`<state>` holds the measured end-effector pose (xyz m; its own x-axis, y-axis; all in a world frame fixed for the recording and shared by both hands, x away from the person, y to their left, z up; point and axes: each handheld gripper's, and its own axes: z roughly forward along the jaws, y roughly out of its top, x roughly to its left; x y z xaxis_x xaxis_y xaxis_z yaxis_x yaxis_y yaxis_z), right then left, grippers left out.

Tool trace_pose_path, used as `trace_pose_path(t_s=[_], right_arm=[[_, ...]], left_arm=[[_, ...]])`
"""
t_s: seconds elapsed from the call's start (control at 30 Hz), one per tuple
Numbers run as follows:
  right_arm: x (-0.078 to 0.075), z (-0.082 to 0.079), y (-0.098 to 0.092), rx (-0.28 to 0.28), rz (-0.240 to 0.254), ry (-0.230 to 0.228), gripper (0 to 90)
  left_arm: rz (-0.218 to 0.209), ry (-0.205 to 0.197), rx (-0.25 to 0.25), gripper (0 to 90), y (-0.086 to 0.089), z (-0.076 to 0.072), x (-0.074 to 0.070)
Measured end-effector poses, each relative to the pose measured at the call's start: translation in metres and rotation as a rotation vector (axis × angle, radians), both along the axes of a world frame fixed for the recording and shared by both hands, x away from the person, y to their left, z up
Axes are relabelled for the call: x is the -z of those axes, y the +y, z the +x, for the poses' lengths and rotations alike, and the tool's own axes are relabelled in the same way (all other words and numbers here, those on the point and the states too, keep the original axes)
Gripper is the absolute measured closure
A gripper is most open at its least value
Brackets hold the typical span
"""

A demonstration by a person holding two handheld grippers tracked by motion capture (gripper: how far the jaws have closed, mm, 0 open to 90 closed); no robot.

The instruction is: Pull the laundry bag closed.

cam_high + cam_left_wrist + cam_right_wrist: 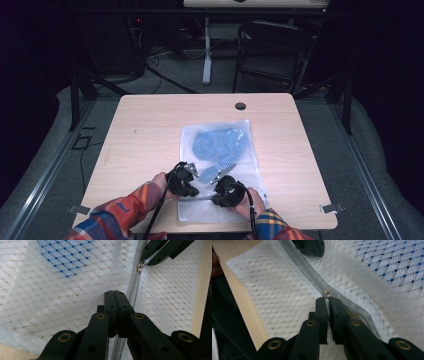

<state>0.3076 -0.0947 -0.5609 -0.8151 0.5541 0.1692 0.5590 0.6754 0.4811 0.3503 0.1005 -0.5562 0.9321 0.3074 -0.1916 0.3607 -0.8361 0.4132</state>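
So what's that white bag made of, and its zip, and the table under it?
The bag looks like soft white synthetic mesh: a woven diamond pattern, with blue showing through it. Its zip seems to be grey fabric tape; the small slider has a coppery metallic shine. The table looks like pale wood-grain laminate, matte, though solid wood can't be ruled out.

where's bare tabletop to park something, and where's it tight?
Free: the left half of the table, between its left edge and the mesh bag; the right strip between the bag and the right edge; the far band around the cable hole. Crowded: the near edge, where the left claw and right claw pinch the bag at its zipper.
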Motion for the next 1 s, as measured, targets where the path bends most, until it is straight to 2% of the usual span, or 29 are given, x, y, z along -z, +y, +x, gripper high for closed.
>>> trace_pose_path(t_s=[0.03,0.1,0.2,0.27,0.33,0.43,0.47,0.53,0.67,0.77,0.87,1.0], right_arm=[[0.0,0.0,0.0,0.0,0.0,0.0,86.0],[0.0002,0.0029,-0.001,0.017,0.011,0.031,85.9],[0.0002,0.0026,-0.0011,0.027,0.011,0.035,85.8],[-0.0004,0.0025,-0.0001,0.059,0.02,0.06,85.5],[-0.0002,0.0041,-0.0006,0.04,0.009,0.049,85.7],[-0.0001,0.0031,0.0003,0.054,0.011,0.045,85.6],[0.0005,0.0018,0.0003,0.049,0.016,0.027,85.9],[0.0006,0.0033,-0.0009,0.058,0.024,0.044,85.9],[0.0026,0.0084,-0.0052,0.076,0.069,0.095,85.9],[0.0035,0.0086,-0.005,0.088,0.079,0.074,86.3],[0.0011,0.0057,-0.0007,0.076,0.037,0.034,86.7],[-0.0001,0.0054,-0.0013,0.065,0.017,0.027,86.8]], left_arm=[[0.0,0.0,0.0,89.4,0.0,0.0,0.0],[-0.001,-0.003,-0.001,89.4,-0.0001,-0.0003,0.0001],[-0.002,0.001,-0.001,89.4,0.0001,0.0,0.0001],[-0.008,0.004,-0.002,89.4,0.0004,0.0002,0.0006],[-0.006,0.004,-0.001,89.4,0.0007,0.0006,0.0006],[-0.004,0.007,-0.003,89.6,0.0011,0.0009,0.0004],[-0.011,0.011,-0.008,89.6,0.001,0.0011,0.0008],[-0.011,0.017,-0.009,89.7,0.0014,0.0013,0.0007],[-0.015,0.017,-0.013,89.8,0.0017,0.0015,0.0012],[-0.013,0.021,-0.012,89.9,0.0023,0.0021,0.0011],[-0.013,0.022,-0.013,90.0,0.0024,0.002,0.0011],[-0.016,0.02,-0.011,90.0,0.0023,0.0019,0.0014]])
